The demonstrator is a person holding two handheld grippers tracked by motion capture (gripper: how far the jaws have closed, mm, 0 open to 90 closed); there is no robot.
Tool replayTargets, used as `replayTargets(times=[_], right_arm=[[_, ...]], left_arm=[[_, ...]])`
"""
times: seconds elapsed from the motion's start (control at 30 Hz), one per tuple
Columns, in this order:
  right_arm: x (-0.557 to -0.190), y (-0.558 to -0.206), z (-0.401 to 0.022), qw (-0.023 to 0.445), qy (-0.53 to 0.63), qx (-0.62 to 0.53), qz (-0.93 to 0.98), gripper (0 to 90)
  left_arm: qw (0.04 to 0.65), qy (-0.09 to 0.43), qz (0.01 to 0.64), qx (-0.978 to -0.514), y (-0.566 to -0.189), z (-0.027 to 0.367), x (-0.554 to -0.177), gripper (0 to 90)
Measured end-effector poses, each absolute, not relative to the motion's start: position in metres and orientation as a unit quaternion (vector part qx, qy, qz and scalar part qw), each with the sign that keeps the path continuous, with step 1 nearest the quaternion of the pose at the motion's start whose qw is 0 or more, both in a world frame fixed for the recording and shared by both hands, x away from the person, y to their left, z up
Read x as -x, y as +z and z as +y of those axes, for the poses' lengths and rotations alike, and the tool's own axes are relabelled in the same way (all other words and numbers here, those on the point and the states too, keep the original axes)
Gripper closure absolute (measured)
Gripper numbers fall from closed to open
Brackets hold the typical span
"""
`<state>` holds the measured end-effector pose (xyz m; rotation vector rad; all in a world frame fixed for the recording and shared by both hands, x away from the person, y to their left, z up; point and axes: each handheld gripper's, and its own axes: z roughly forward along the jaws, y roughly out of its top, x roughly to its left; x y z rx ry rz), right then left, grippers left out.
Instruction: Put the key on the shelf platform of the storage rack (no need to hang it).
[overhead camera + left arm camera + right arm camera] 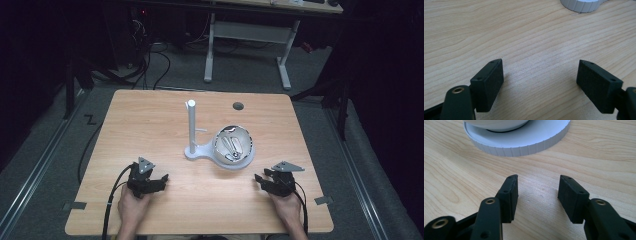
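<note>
Left tongs, right tongs agape; no legible writing.

Left black two-jaw gripper in left hand, jaws wide apart, empty. Right black two-jaw gripper in right hand, jaws parted, empty.

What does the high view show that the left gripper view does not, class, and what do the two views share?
High view alone: the white upright post, the grey ball sitting on the white stand, both of the person's hands, the right gripper, and the floor with a second table behind. Left gripper view alone: the wood grain up close and the textured inner faces of the left gripper fingers. Shared: the wooden table, that open gripper and the stand's ribbed round edge.
</note>
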<state>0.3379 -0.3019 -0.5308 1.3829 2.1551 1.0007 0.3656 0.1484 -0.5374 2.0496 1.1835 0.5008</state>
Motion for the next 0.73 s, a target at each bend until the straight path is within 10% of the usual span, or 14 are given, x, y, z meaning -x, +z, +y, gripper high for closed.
replayTargets(times=[0.73], right_arm=[[-0.3358,-0.5312,-0.2943,0.217,0.334,-0.476,0.784,43.0]], left_arm=[[0.353,0.194,0.458,-0.792,-0.5374,0.1483,-0.3654,22.1]])
